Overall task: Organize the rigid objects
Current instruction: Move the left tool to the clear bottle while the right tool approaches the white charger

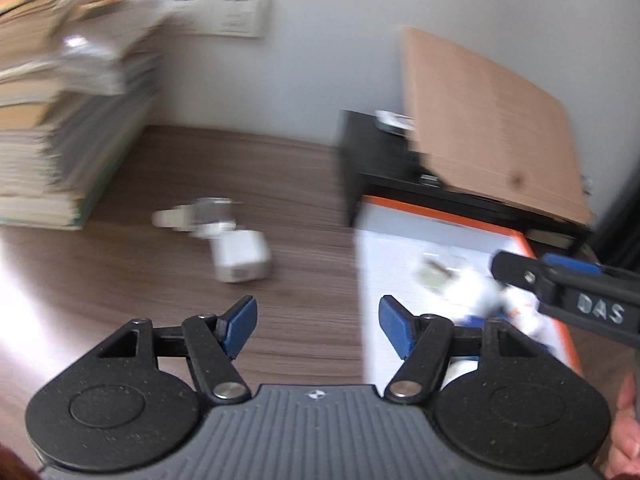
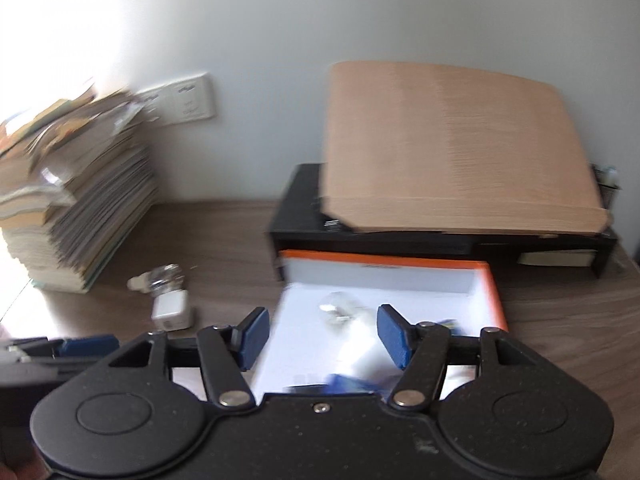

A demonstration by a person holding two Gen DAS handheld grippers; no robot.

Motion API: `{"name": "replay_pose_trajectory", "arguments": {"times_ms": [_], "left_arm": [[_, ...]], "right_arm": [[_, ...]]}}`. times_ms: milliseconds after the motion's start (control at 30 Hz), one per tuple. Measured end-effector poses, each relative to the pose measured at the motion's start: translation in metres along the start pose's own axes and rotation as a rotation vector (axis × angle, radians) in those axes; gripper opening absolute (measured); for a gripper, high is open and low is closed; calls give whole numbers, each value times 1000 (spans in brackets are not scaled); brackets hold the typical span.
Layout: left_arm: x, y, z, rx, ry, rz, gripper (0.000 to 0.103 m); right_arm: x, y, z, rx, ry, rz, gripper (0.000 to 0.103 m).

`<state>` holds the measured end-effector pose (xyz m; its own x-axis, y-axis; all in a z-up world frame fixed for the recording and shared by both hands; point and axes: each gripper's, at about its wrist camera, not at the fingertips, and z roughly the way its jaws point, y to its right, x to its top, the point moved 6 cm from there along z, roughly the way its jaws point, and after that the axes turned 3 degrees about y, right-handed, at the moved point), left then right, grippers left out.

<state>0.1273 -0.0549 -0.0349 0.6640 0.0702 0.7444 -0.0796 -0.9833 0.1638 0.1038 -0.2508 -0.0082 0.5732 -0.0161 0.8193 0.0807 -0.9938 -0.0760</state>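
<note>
A white charger cube (image 1: 241, 256) lies on the wooden desk, with a clear and white bulb-like item (image 1: 196, 216) just behind it. Both also show in the right wrist view, the cube (image 2: 172, 309) and the bulb item (image 2: 160, 278). An orange-rimmed white box (image 1: 448, 216) (image 2: 384, 266) holds several small blurred objects (image 2: 340, 308). My left gripper (image 1: 316, 322) is open and empty, hovering short of the cube. My right gripper (image 2: 322, 334) is open and empty above the box; it shows from the side in the left wrist view (image 1: 560, 284).
A tall stack of books and papers (image 1: 60, 120) (image 2: 72, 208) stands at the left. A black monitor stand (image 2: 304, 216) behind the box carries a tan cardboard sheet (image 2: 452, 148). Wall sockets (image 1: 224, 12) sit on the back wall.
</note>
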Motion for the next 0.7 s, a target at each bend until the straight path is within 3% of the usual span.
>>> {"name": "replay_pose_trajectory", "arguments": {"times_ms": [333, 700], "left_arm": [[20, -113, -9, 134, 14, -129, 75], [39, -148, 21, 71, 5, -98, 83]], "right_arm": [[-8, -105, 73, 122, -109, -103, 77], [-22, -154, 156, 141, -223, -138, 77]]}}
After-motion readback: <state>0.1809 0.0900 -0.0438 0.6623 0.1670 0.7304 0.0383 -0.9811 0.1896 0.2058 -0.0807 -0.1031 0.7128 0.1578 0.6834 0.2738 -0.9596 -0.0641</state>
